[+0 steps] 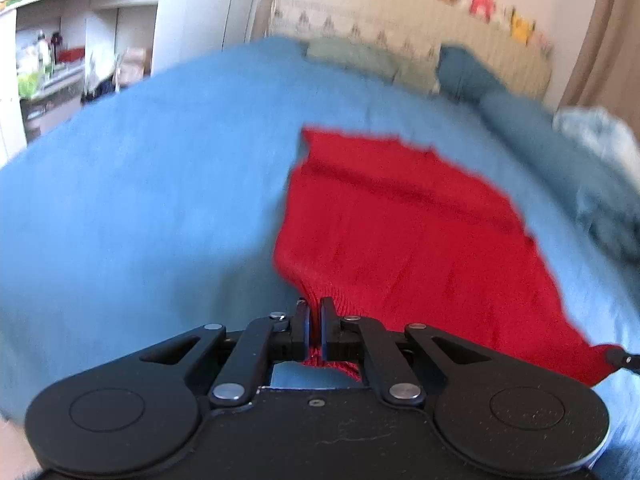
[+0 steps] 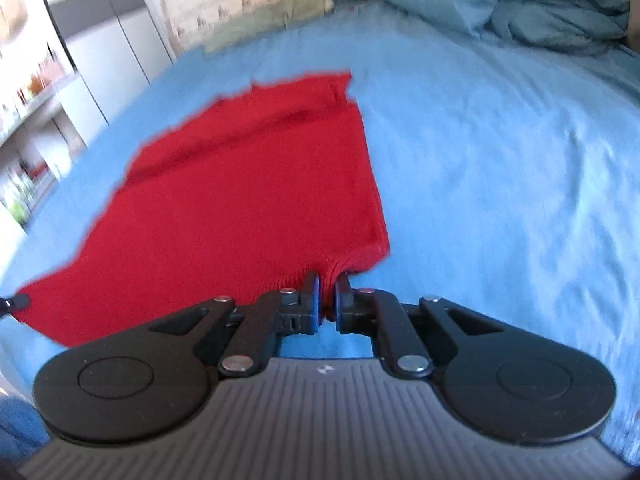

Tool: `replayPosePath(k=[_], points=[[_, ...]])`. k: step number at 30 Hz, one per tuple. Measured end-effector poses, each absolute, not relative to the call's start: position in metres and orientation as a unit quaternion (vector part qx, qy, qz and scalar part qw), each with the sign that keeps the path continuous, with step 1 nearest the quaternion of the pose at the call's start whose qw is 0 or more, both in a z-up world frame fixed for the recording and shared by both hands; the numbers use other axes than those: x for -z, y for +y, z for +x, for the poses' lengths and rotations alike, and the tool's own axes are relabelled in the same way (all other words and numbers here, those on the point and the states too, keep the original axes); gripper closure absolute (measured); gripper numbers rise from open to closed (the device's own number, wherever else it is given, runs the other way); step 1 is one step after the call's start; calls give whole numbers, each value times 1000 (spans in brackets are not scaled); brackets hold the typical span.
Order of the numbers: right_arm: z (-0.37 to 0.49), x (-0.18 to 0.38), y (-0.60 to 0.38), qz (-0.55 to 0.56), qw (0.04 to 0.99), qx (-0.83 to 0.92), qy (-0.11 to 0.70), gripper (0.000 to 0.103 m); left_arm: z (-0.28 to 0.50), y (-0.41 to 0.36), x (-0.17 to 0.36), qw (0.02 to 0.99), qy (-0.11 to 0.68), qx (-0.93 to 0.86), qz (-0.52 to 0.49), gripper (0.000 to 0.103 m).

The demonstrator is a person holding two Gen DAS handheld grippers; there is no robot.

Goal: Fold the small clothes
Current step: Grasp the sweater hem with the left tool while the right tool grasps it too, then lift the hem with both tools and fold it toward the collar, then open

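Left wrist view: shelves (image 1: 60, 52) stand at far left beyond the bed (image 1: 140, 184), whose blue sheet fills most of the frame. The left gripper (image 1: 315, 312) has its jaws drawn nearly together on the near hem of the red knit (image 1: 400, 232), with a thin fold of fabric pinched between the pads; the cloth rises from the sheet to meet them. The knit spreads away from the jaws toward the pillows (image 1: 460, 68) at the headboard, and a rumpled duvet (image 1: 600, 168) lies at far right. At the right edge a dark tip, probably the other gripper, touches the knit's far corner, though blur leaves this uncertain. Right wrist view: a dark tip likewise meets the knit's corner at far left. The knit (image 2: 248, 184) lies flat on the sheet (image 2: 500, 160), left of centre, its far edge toward the headboard. The right gripper (image 2: 327, 292) is closed to a narrow slit on the knit's near right corner, with red fabric bunched between the blue-lined pads. The duvet (image 2: 540, 12) is heaped at upper right, well apart from the knit.
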State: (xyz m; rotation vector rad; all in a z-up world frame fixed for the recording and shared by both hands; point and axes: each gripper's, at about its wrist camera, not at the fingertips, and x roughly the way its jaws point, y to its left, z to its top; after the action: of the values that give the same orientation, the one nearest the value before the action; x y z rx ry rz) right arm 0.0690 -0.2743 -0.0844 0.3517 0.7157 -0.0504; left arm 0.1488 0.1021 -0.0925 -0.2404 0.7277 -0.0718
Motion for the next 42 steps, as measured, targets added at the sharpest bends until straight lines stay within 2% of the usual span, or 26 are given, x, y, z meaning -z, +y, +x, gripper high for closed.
replayPosePath(k=[6,12,15,18,23,24,25,26,27,28,29,31,33,40,42], points=[[153,26,-291,197,942,8,271,81,231,100,40,947,291,30,-136,98],[309,4,-301,213,947,16,240,81,381,71,16,964,238,14,-115,98],[396,26,-302,195,947,37,251,81,472,54,43,963,246,-10,-106,98],[469,71,-302,173,945,53,273,81,545,41,91,956,277,-25,-97,98],[526,134,-311,165,932,76,314,80,601,36,153,937,332,-47,-98,98],[531,137,-313,163,931,77,317,76,605,38,155,935,336,-49,-103,95],[531,135,-314,157,932,80,317,71,606,42,154,933,340,-51,-110,87],[529,131,-314,149,935,78,313,51,604,46,149,933,337,-56,-115,61],[526,124,-312,140,939,76,304,22,599,49,142,934,332,-63,-117,45],[513,116,-309,125,946,77,291,12,588,51,132,937,323,-71,-112,24],[499,107,-304,107,952,74,278,4,576,52,123,941,314,-75,-99,19],[480,96,-291,77,954,51,284,4,550,47,109,948,305,-62,-73,18],[458,94,-271,55,952,19,301,0,523,41,107,943,326,-25,-60,13],[427,150,-232,33,918,22,395,0,475,35,167,902,428,25,-60,13],[424,163,-245,55,909,43,411,0,466,37,174,907,417,39,-37,12]])
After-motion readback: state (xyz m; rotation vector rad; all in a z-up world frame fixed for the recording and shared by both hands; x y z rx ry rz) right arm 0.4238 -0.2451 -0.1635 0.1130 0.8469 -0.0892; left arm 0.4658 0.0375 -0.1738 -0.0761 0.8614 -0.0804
